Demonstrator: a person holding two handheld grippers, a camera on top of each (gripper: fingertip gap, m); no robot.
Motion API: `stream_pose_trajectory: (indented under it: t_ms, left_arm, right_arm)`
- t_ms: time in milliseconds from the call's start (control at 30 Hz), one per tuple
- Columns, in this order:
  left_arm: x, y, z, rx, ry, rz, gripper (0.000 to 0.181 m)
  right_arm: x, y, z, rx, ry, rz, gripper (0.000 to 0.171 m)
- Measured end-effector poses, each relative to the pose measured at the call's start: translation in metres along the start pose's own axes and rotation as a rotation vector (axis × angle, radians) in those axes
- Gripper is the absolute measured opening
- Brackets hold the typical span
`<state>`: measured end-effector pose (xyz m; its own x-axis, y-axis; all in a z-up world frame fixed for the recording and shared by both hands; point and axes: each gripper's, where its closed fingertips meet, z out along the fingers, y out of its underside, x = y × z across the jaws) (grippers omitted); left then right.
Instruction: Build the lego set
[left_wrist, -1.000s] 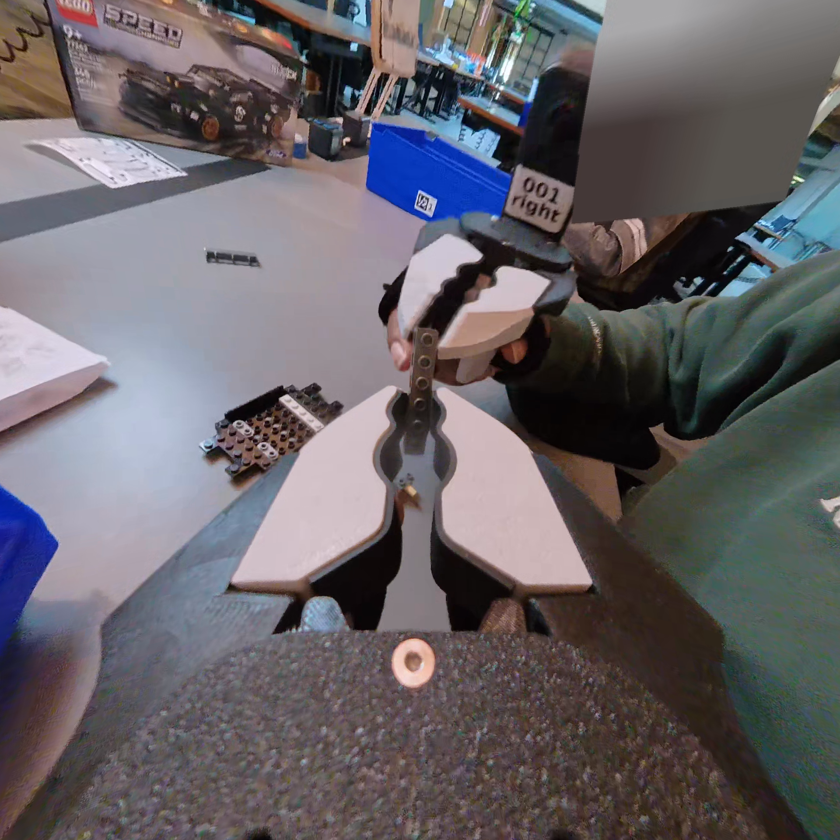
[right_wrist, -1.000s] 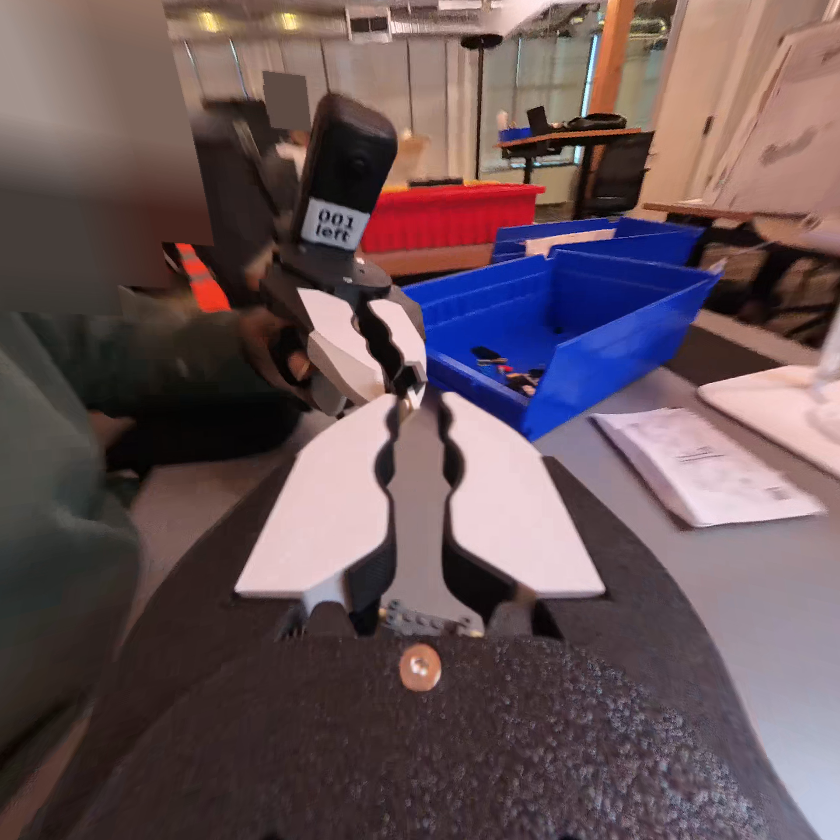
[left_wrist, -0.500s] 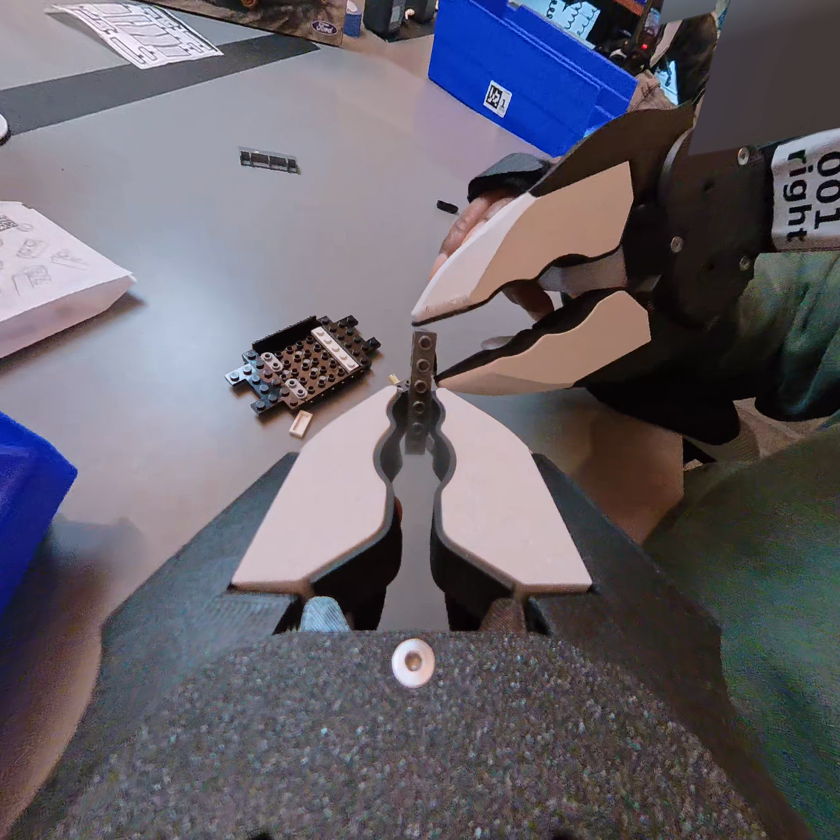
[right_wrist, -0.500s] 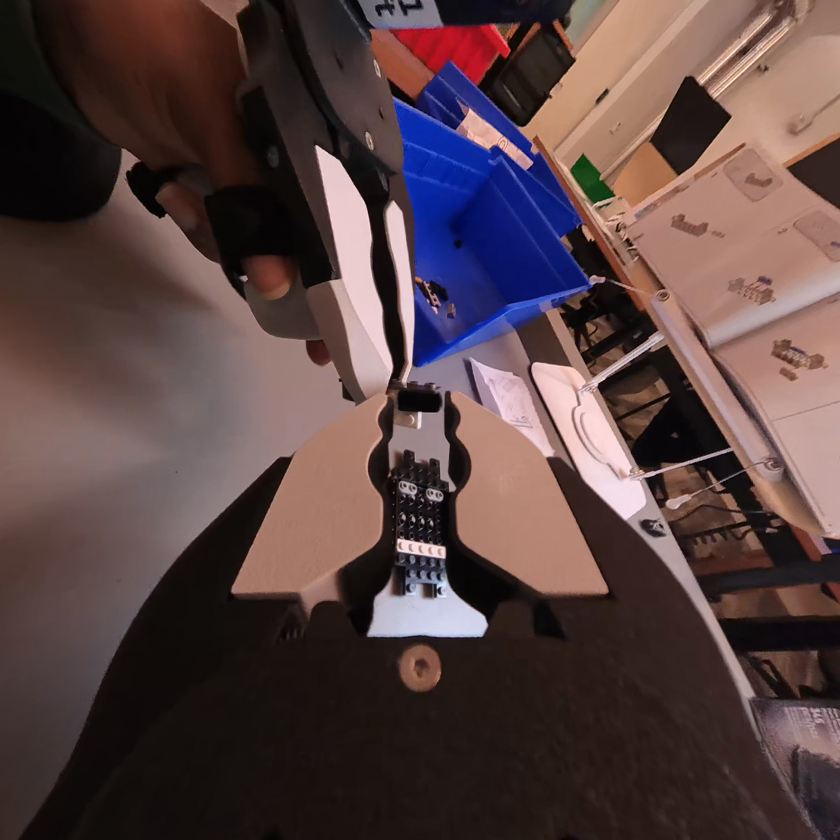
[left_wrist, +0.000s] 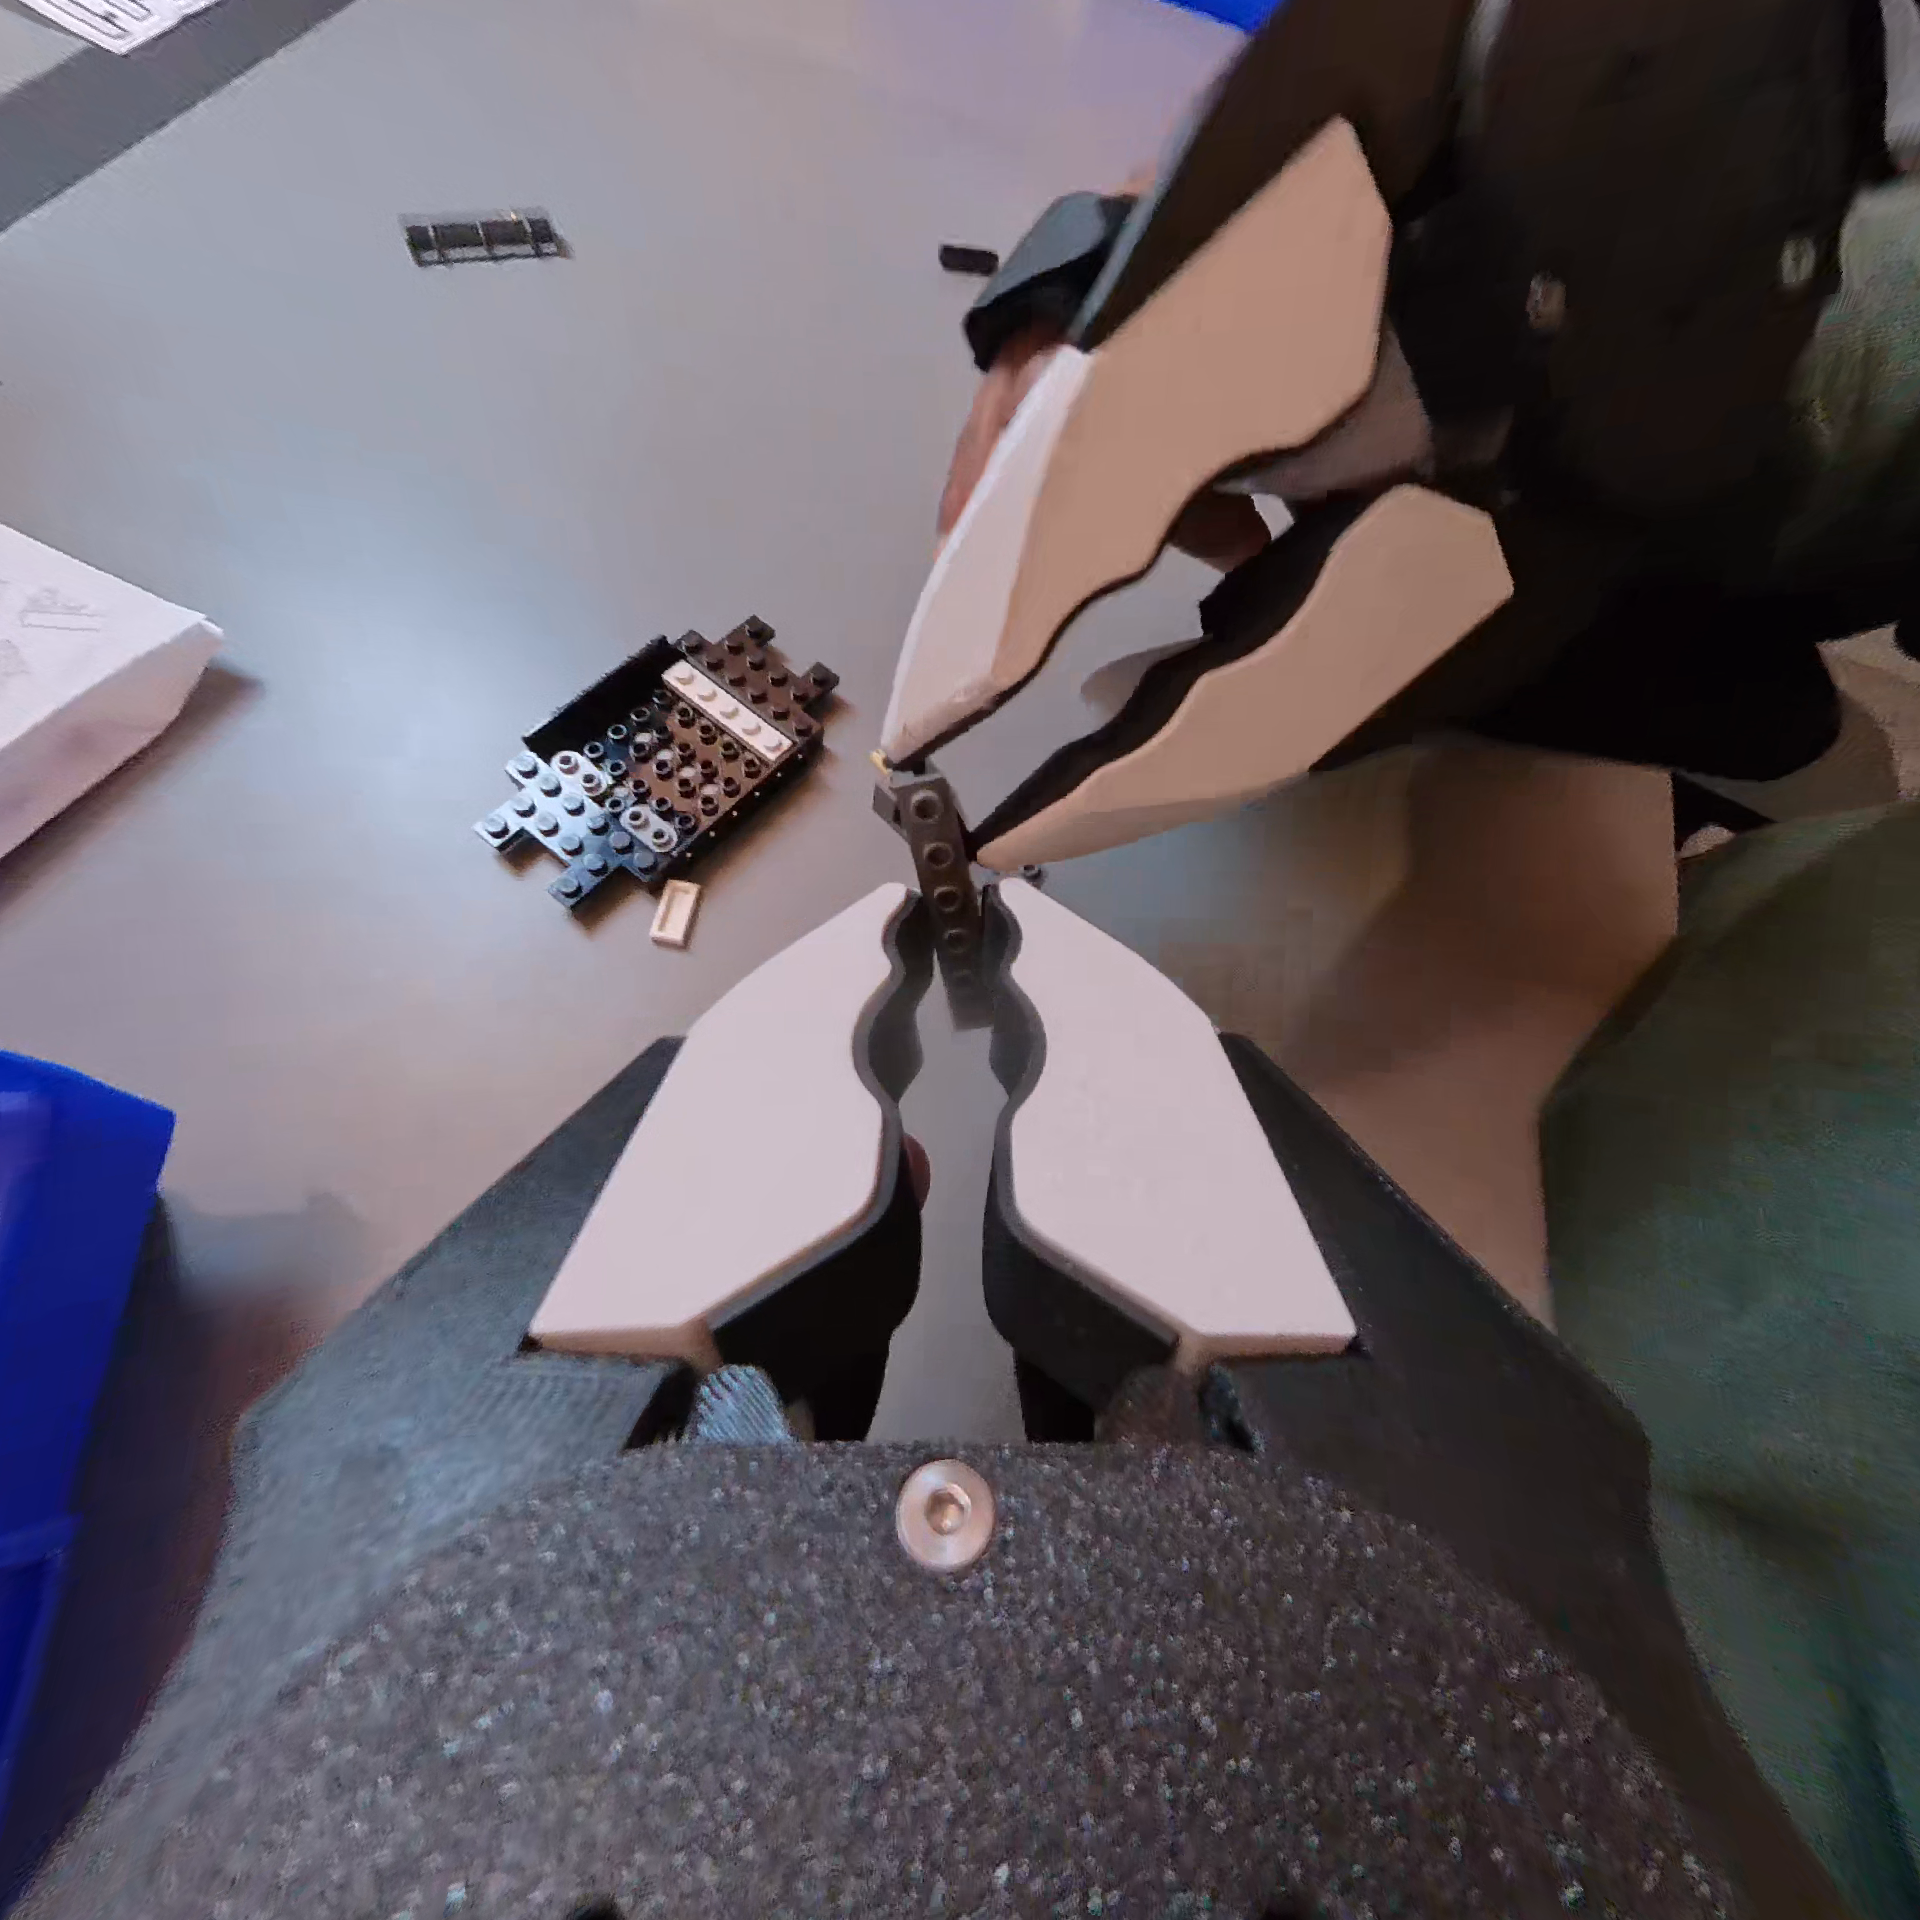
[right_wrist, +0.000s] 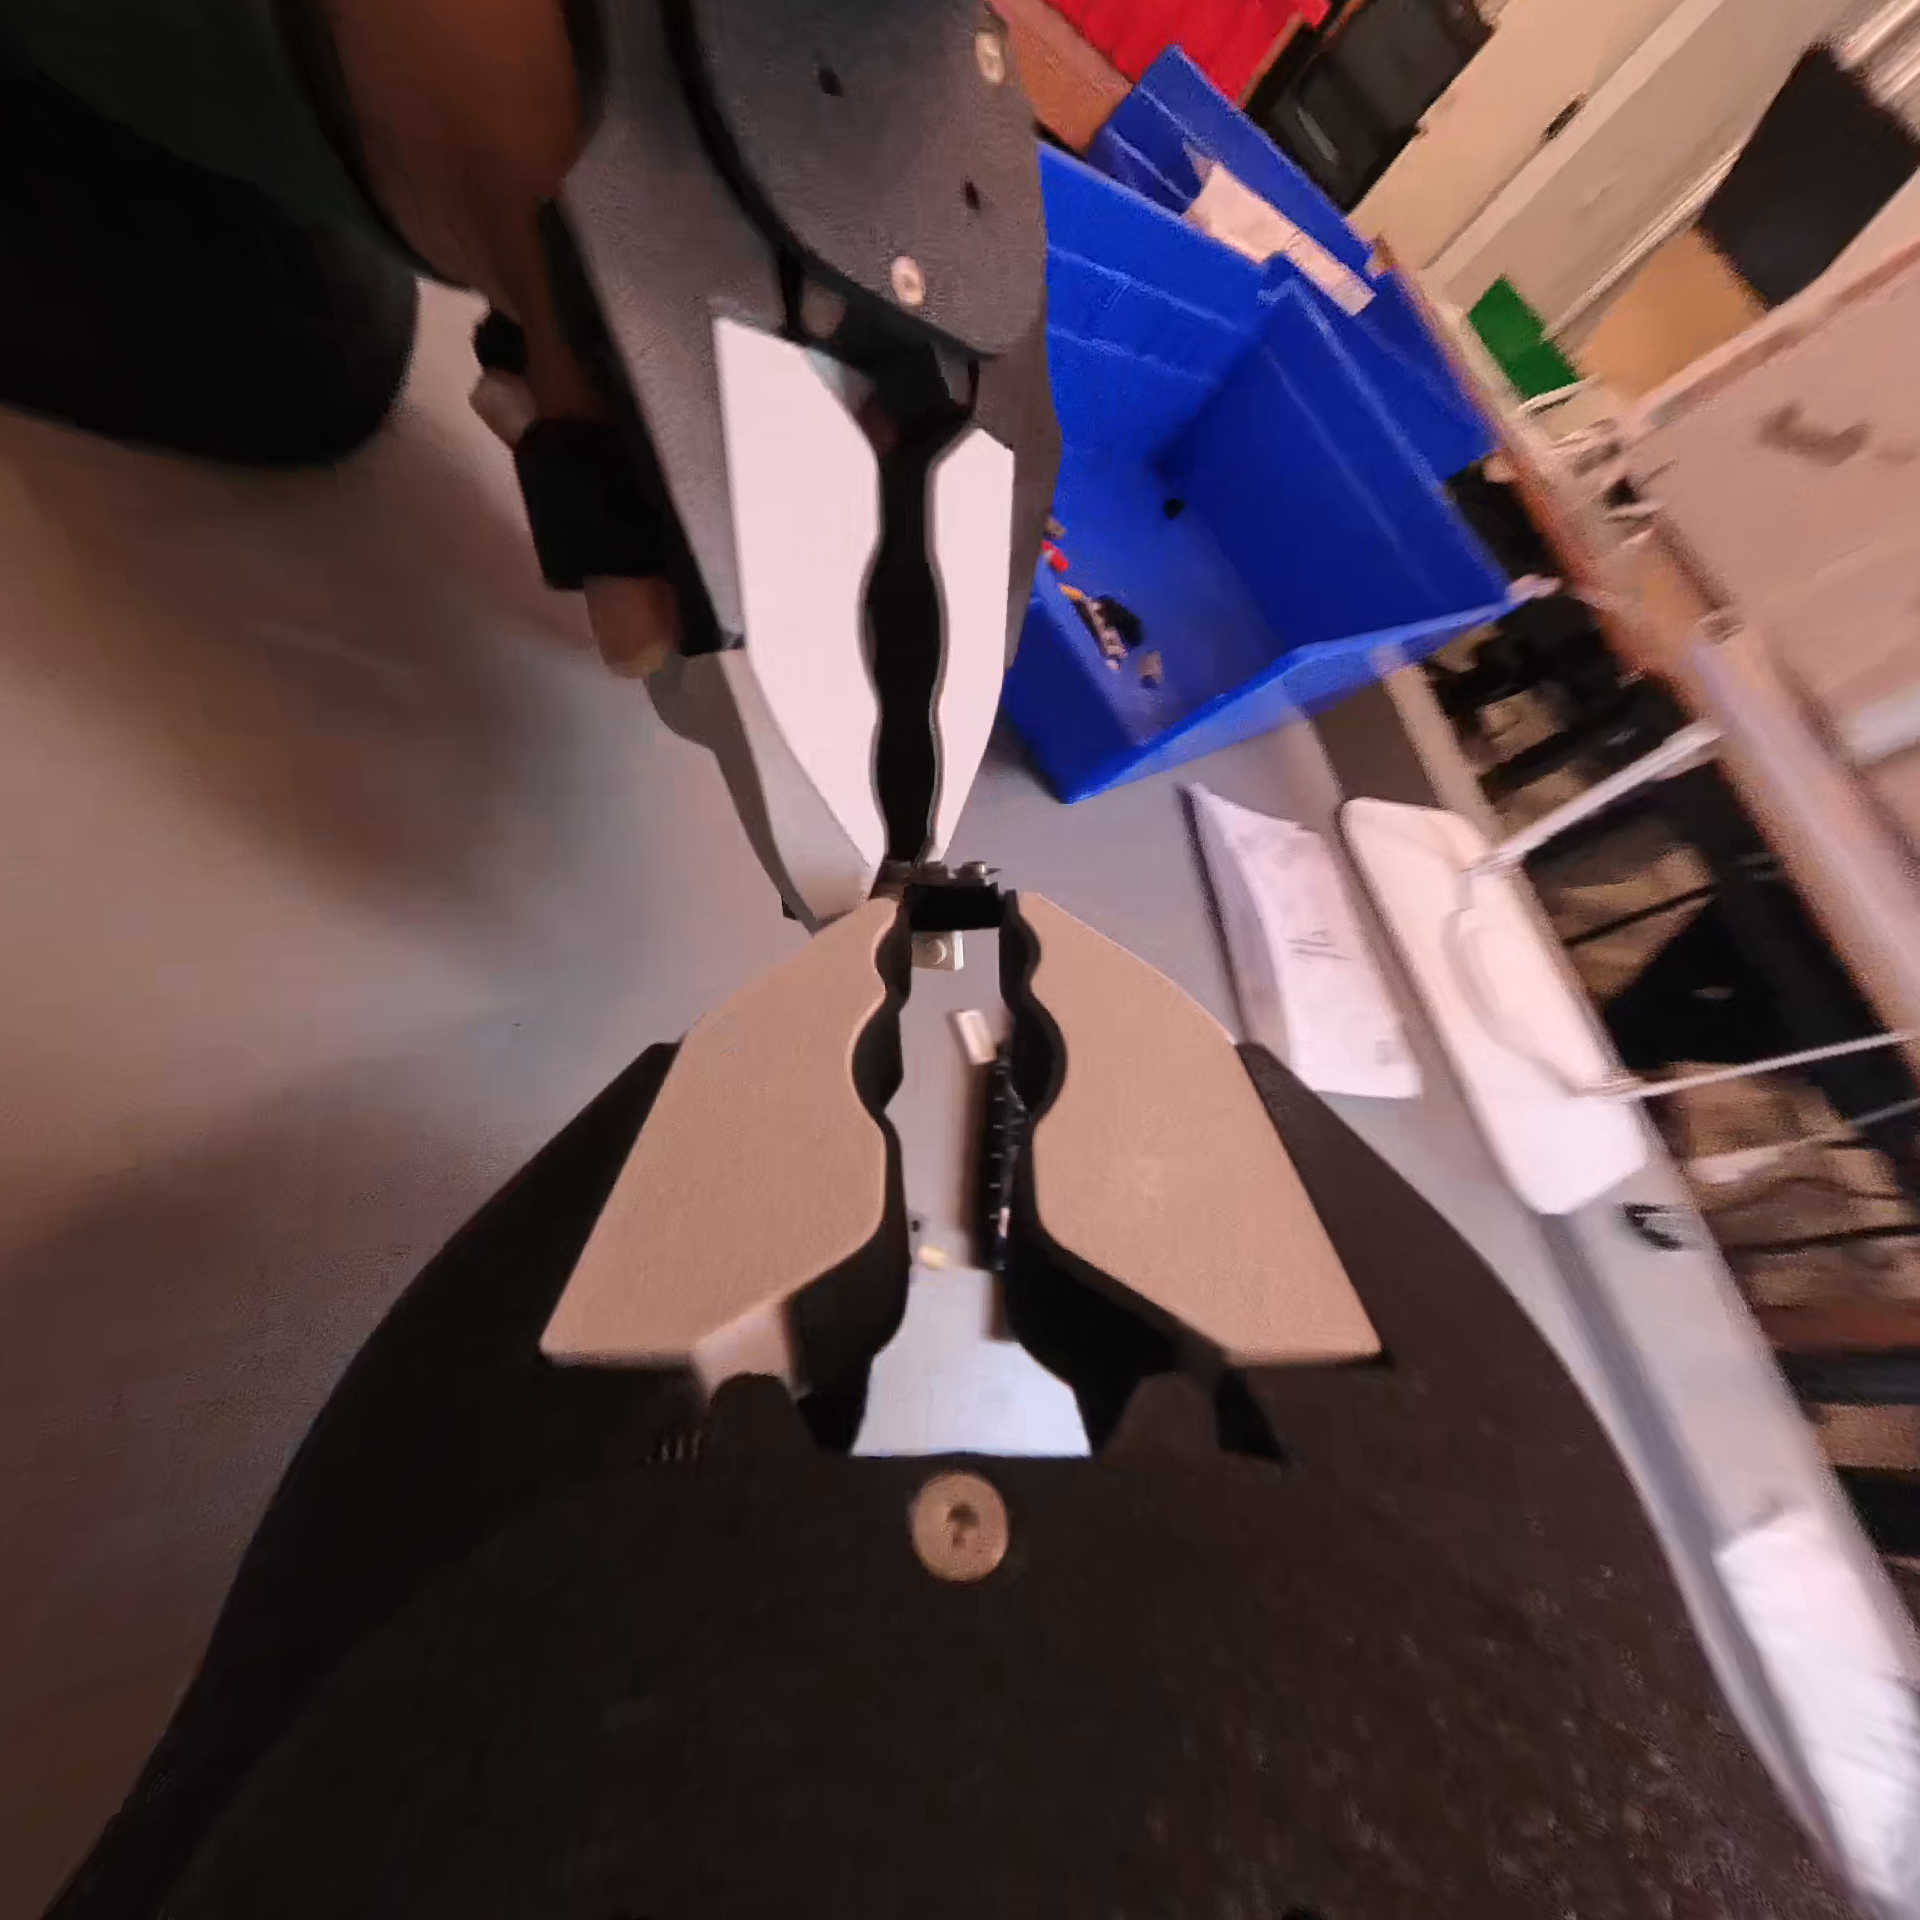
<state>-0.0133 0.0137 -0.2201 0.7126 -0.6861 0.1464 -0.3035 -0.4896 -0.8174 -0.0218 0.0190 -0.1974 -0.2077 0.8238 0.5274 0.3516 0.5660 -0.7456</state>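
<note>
My left gripper (left_wrist: 954, 902) was clamped on a long dark-grey brick beam with round holes (left_wrist: 943, 896), held up above the grey table (left_wrist: 436, 436). My right gripper (left_wrist: 940, 800) pinched its top end (tips closed on it), near the flat black studded brick plate (left_wrist: 665, 764).

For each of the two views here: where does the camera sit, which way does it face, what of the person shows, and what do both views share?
Left wrist view: on the left gripper, looking down over the grey table at the brick plate; a green sleeve shows.
Right wrist view: on the right gripper, facing the blue bin; a hand shows.
Shared: the dark holed beam, its end on, gripped by the left gripper and pinched between the tips of the right gripper.
</note>
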Motion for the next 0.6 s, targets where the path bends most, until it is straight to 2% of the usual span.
stream_pose_trajectory:
  t_ms: [133, 167, 233, 267, 367, 433, 467, 500, 600]
  left_arm:
    - [-0.001, 0.007, 0.003, -0.059, -0.028, 0.066, 0.011]
    - [-0.003, 0.013, 0.002, -0.094, -0.026, 0.05, 0.009]
    - [0.006, 0.038, 0.013, -0.185, 0.04, 0.05, 0.009]
    - [0.011, 0.038, 0.015, -0.17, 0.057, 0.04, 0.009]
    - [0.004, 0.006, 0.002, -0.042, 0.068, -0.035, 0.009]
    - [-0.006, 0.003, -0.002, -0.015, 0.057, -0.069, 0.009]
    - [-0.008, 0.004, -0.003, -0.004, 0.056, -0.088, 0.009]
    - [-0.007, 0.006, -0.002, -0.012, 0.054, -0.086, 0.009]
    - [0.003, 0.009, 0.001, -0.038, 0.054, -0.02, 0.009]
  right_arm:
    - [-0.003, 0.003, 0.001, 0.055, -0.104, 0.199, 0.016]
    - [0.01, -0.005, -0.006, 0.134, -0.067, 0.27, 0.0]
    - [0.039, -0.019, -0.025, 0.246, -0.066, 0.423, 0.0]
    - [0.041, -0.02, -0.028, 0.232, -0.056, 0.387, 0.0]
    - [0.019, -0.015, -0.02, 0.175, -0.071, 0.266, 0.0]
    - [0.004, -0.01, -0.014, 0.13, -0.101, 0.204, 0.0]
    - [-0.002, -0.008, -0.011, 0.11, -0.107, 0.17, 0.017]
    - [-0.005, -0.006, -0.007, 0.084, -0.108, 0.148, 0.025]
    - [-0.01, 0.001, 0.002, 0.037, -0.106, 0.104, 0.031]
